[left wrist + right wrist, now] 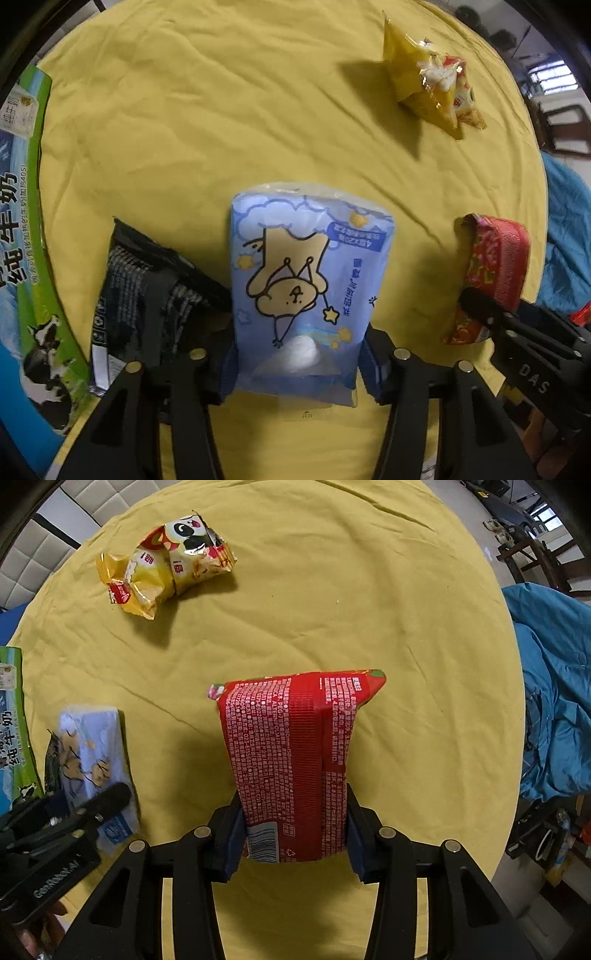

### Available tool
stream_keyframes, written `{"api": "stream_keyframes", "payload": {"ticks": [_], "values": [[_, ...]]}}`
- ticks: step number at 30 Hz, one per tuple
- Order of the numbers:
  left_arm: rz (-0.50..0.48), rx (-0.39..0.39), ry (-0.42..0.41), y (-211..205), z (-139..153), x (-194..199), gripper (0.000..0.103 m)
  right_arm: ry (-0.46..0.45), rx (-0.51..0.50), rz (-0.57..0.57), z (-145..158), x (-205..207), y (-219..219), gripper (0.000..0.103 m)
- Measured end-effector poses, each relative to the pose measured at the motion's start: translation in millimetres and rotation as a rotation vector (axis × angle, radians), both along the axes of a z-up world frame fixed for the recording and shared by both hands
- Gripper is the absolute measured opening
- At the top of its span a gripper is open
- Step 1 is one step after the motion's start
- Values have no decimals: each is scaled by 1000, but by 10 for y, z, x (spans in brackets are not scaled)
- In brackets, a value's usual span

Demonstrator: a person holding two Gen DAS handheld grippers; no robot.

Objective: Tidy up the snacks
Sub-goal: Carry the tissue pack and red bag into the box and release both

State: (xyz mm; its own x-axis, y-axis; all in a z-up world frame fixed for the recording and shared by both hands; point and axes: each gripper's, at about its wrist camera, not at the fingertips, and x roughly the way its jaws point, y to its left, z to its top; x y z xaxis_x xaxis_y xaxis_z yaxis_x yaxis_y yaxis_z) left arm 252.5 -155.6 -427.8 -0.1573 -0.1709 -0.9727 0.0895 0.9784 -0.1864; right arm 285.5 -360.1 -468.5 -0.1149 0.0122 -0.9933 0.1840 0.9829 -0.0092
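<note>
Two packets are in hand at once, which by my reading puts the tidying somewhere in its middle. The left gripper is pinching the lower end of a blue packet printed with a cartoon bear, its pads pressed on both side edges, and the packet hangs lengthwise out ahead of the fingers above the yellow cloth. The right gripper is pinching a red packet in the same way, near the end with the barcode, with the far end sticking out over the cloth. A milk carton box lies along the left edge of the table, and a dark packet sits just beside the blue one, between it and the box; whether the two packets touch I cannot tell. One yellow bag of chips lies alone, well apart from both grippers toward the far side of the table, and looks untouched. Both held packets have yet to be set down, probably near the box, and the yellow bag remains to be fetched. Seen from the left camera, the red packet lies to the right of the blue one.
</note>
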Motion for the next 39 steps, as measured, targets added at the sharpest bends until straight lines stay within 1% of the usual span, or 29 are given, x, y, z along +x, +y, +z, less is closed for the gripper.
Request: {"api": "stream_keyframes", "payload": {"ticks": [4, 6, 7, 9, 11, 15, 17, 18, 20, 24, 27, 29, 31, 33, 34, 36, 39], "values": [[-1, 11, -3, -22, 3, -7, 52, 18, 0, -21, -23, -18, -64, 51], [2, 10, -10, -21, 19, -14, 48, 26, -4, -31, -32, -9, -60, 50], [6, 8, -13, -24, 34, -41, 46, 25, -5, -32, -83, 2, -193, 50], [11, 12, -39, -31, 139, -115, 44, 7, -15, -35, -28, -34, -190, 49], [12, 9, -75, 79, 267, -158, 44, -11, -18, -27, -6, -18, -123, 48], [33, -11, -145, 217, 665, -347, 44, -65, 19, -10, 327, -147, 18, 48], [43, -25, -188, 335, 910, -481, 44, -108, 41, 6, 595, -253, 126, 48], [51, -34, -220, 428, 1081, -570, 44, -125, 54, 12, 703, -300, 179, 48], [62, -50, -256, 606, 1299, -676, 44, -168, 77, 29, 979, -393, 317, 48], [67, -44, -329, 1002, 1711, -837, 44, -235, 120, 71, 1473, -600, 719, 48], [87, -37, -384, 1447, 2004, -917, 44, -263, 153, 99, 1690, -703, 1145, 48], [110, -45, -397, 1727, 2127, -958, 44, -279, 187, 125, 1844, -759, 1472, 48], [153, -75, -391, 2002, 2141, -956, 44, -287, 211, 154, 1931, -783, 1788, 48], [186, -83, -393, 2218, 2171, -933, 44, -293, 235, 190, 2043, -822, 2154, 48], [201, -86, -397, 2358, 2185, -912, 44, -295, 236, 202, 2019, -803, 2271, 48], [226, -64, -412, 2624, 2209, -885, 44, -293, 251, 233, 2028, -783, 2546, 48], [259, -33, -416, 2947, 2151, -794, 45, -274, 259, 273, 1961, -718, 2928, 48]]}}
